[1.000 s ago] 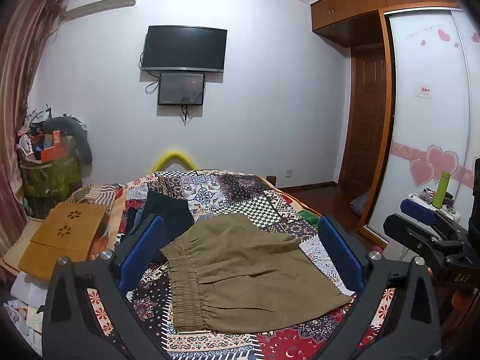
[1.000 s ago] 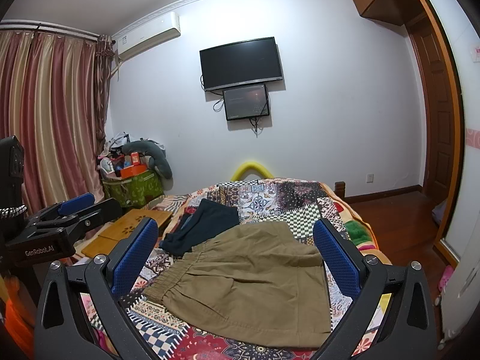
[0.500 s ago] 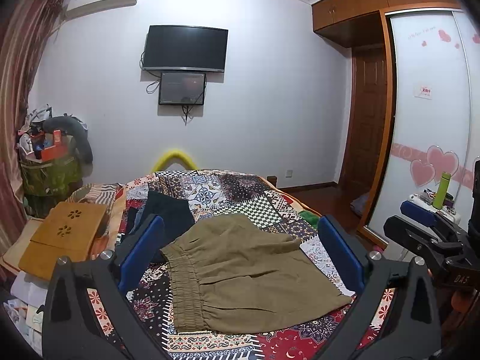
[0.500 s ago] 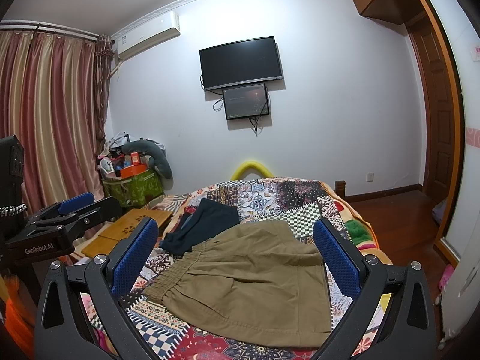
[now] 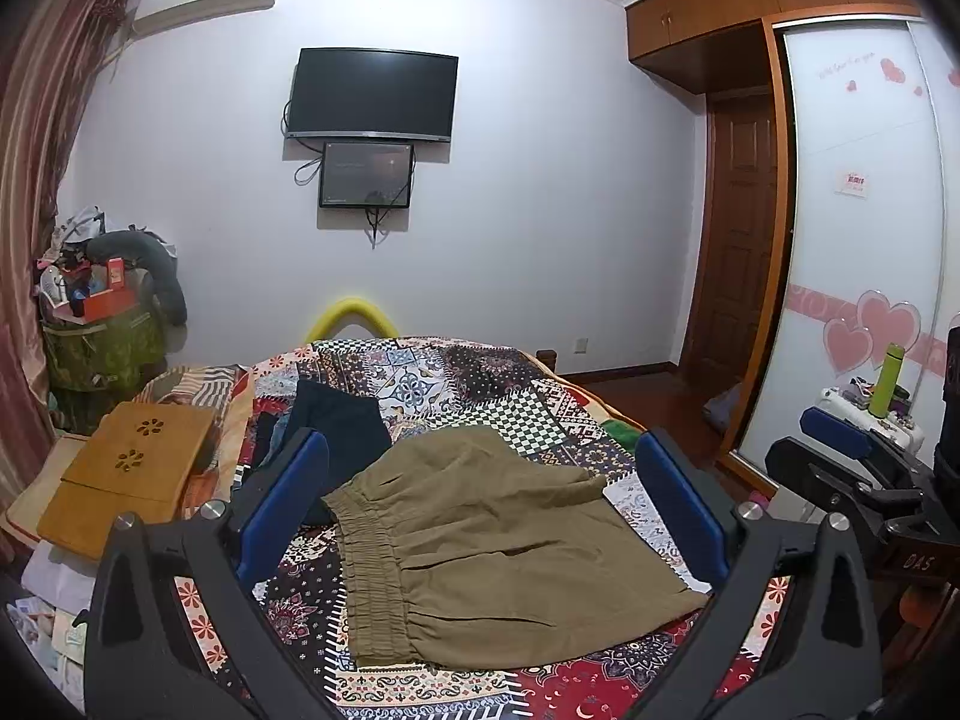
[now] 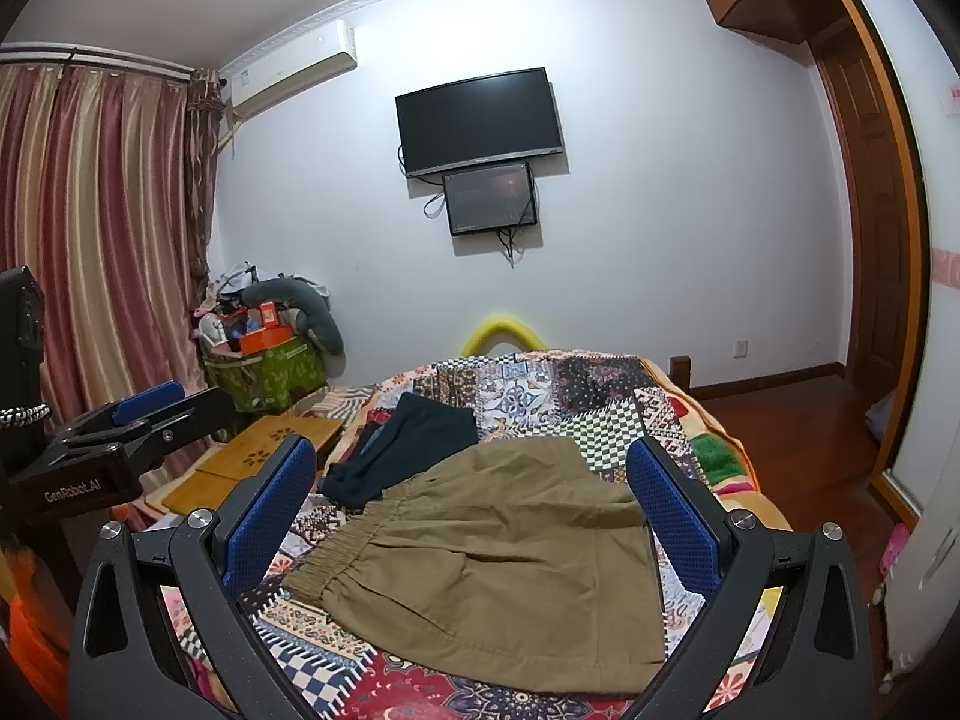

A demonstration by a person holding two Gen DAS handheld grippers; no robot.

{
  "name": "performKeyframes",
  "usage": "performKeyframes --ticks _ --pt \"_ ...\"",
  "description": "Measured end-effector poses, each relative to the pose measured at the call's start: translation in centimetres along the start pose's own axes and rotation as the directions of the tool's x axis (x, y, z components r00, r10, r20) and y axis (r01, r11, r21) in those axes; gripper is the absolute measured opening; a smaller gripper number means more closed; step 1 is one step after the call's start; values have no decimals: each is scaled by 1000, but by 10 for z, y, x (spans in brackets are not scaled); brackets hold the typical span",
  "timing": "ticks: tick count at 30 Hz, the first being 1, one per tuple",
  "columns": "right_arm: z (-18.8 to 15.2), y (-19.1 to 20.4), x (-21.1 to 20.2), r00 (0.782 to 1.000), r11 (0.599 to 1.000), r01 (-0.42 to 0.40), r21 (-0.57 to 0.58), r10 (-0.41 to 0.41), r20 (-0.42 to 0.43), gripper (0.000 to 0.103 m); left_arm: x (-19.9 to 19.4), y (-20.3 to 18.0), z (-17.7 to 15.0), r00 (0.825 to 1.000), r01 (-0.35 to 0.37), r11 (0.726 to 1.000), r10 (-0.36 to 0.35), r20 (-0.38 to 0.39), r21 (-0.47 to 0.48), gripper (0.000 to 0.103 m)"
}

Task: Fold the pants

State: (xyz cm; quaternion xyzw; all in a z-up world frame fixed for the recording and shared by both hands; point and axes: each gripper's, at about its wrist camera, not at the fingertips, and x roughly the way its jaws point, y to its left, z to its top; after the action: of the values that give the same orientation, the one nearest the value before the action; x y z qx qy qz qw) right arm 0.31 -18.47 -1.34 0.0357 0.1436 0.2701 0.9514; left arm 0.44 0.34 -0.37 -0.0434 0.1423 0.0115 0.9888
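Olive-brown pants (image 5: 498, 546) lie folded flat on the patchwork bedspread (image 5: 456, 378), elastic waistband toward the left; the same pants (image 6: 510, 564) fill the middle of the right wrist view. My left gripper (image 5: 480, 480) hovers above them, open, nothing between its blue pads. My right gripper (image 6: 471, 480) is also open and empty, held above the pants. Each gripper shows in the other's view: the right one (image 5: 852, 468) at the right edge, the left one (image 6: 126, 426) at the left edge.
A dark navy garment (image 5: 336, 426) lies on the bed just beyond the waistband. A wooden lap tray (image 5: 132, 462) sits off the bed's left side. A green basket of clutter (image 6: 264, 372) stands by the curtain. Wardrobe doors and a small table with a green bottle (image 5: 888, 372) stand right.
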Motion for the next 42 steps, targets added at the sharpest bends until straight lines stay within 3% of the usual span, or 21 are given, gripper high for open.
performKeyframes --ticks 4,11,15,17,21,23,27,30,33,36,42 --pt "-4 -4 7 1000 1000 5 10 -5 -20 103 11 4 -3 1000 -7 1000 6 -22 -9 103" --pt "-18 -19 32 996 999 25 47 -21 -91 103 55 20 -16 992 -28 999 25 -124 -23 103" --pt "-36 -37 56 985 996 55 74 -42 -169 103 93 34 -32 969 -75 997 71 -236 -9 103" --pt "-43 -46 67 978 994 75 80 -58 -201 103 113 40 -35 977 -74 997 67 -200 -32 103" --pt "-57 -66 91 956 990 125 65 -102 -277 103 157 62 -53 951 -89 994 67 -302 -58 103" --pt "-64 -77 103 942 988 148 49 -126 -311 103 176 75 -62 919 -118 992 96 -383 -34 103" --pt "-74 -105 130 913 985 162 57 -128 -387 103 208 94 -77 865 -186 982 183 -467 41 103" --pt "-79 -120 144 897 984 156 90 -103 -429 102 227 105 -85 829 -177 980 196 -524 87 103" --pt "-86 -134 169 865 985 149 83 -90 -493 90 247 116 -92 812 -161 986 160 -561 49 103" --pt "-92 -144 190 835 988 133 79 -68 -547 81 262 128 -98 784 -144 989 134 -607 32 100" --pt "-101 -159 228 778 994 106 29 -65 -625 60 287 144 -107 712 -140 989 129 -690 40 89"
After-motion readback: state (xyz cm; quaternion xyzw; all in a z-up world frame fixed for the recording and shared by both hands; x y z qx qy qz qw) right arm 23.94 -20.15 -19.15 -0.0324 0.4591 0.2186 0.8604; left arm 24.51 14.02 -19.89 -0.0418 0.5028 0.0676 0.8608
